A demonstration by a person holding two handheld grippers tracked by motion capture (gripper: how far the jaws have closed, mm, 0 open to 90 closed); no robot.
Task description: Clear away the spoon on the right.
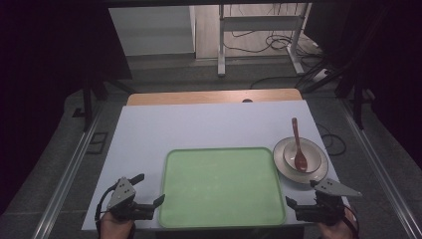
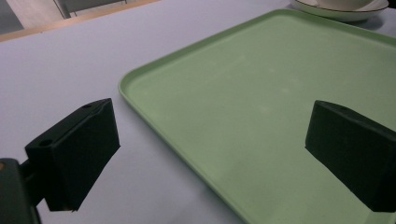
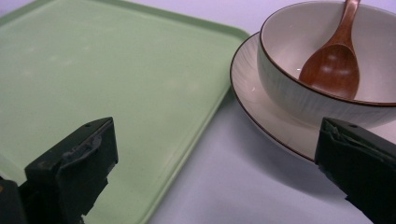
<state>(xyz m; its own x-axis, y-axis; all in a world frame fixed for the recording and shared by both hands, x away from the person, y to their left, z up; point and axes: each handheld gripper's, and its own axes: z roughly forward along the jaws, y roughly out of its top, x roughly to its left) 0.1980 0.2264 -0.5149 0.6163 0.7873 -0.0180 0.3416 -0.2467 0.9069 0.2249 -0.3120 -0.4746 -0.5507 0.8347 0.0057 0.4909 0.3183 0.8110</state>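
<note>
Care matters most at the bowl [image 3: 322,88], which sits with the wooden spoon [image 3: 334,60] on the plate [image 3: 261,107] just right of the green tray [image 1: 221,186]: both the right gripper [image 1: 304,195] and the left gripper [image 1: 148,188] gape empty, so the right should probably approach low and level.

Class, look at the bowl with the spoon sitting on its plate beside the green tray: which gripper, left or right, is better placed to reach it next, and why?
Probably the right gripper. It sits open just in front of the plate and bowl holding the spoon. The left gripper, also open, sits at the far side of the green tray.
</note>
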